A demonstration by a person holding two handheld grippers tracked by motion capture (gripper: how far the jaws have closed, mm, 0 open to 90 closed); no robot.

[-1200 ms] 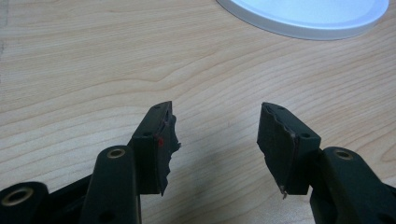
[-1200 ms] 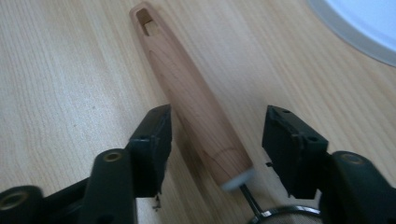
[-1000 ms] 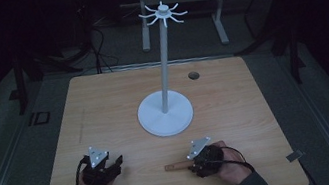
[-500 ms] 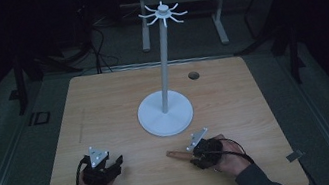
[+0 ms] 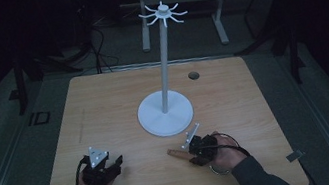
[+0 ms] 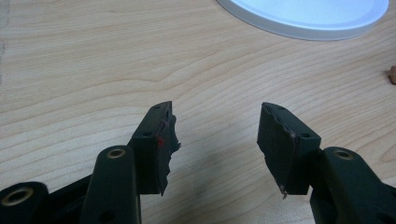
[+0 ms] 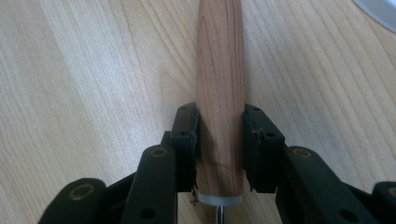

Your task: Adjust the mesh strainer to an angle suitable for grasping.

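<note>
A tool's wooden handle (image 5: 176, 152) (image 7: 219, 70) lies low over the table, in front of the white stand's base (image 5: 165, 117). My right gripper (image 5: 188, 152) (image 7: 219, 126) has just been closing and is now shut on it, with both pads pressing the handle's sides. A pale ferrule and a thin metal shaft (image 7: 218, 212) run back under the gripper. Over bare wood at the table's front left, my left gripper (image 5: 113, 164) (image 6: 215, 126) rests open with nothing between its fingers. The handle's tip (image 6: 392, 74) shows at the right edge of the left gripper view.
The white stand has a thin pole and a spoked crown (image 5: 163, 12) high above the wooden table (image 5: 104, 107). A dark round hole (image 5: 193, 75) sits near the table's far edge. Grey metal legs (image 5: 144, 30) stand on the floor behind.
My right gripper's jaws have come together on the wooden handle, and the hand has moved a little toward the stand's base with it. The left hand has stayed put.
</note>
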